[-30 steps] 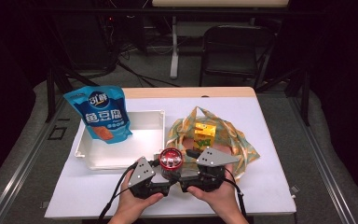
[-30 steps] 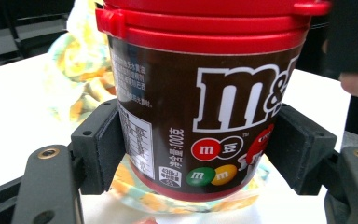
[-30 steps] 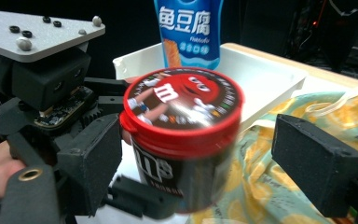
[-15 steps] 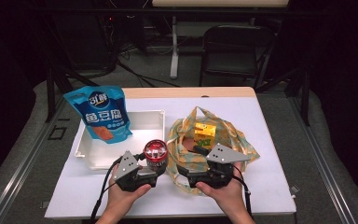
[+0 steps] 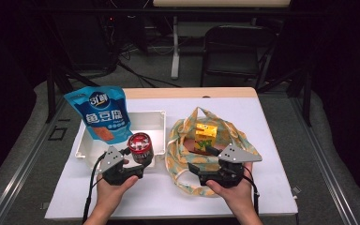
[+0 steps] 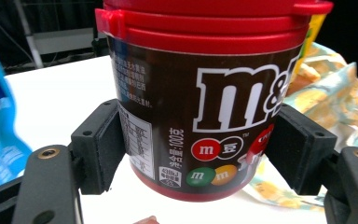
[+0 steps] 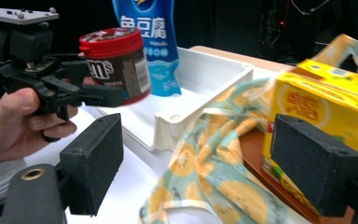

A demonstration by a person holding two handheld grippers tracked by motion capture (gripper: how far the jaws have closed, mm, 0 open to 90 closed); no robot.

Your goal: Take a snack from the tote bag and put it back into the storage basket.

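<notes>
In the lower left of the high view, the left hand-held gripper [image 5: 138, 161] was clamped on the candy jar [image 5: 140, 146], held upright at the tray [image 5: 155, 120]'s near edge. Lower right, the right hand-held gripper [image 5: 201, 159] pointed level into the cloth bag [image 5: 180, 159], jaws apart beside the yellow box [image 5: 205, 137].

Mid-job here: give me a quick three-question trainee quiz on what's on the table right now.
1. True or false: the left gripper is shut on the red-lidded candy jar.
2. What stands in the white tray? A) blue snack pouch B) yellow carton C) nothing
3. Fill in: the yellow carton sits in the ____ bag.

Key: 1 true; 2 A, the blue snack pouch; 3 patterned cloth. The right gripper has open jaws near the carton.
</notes>
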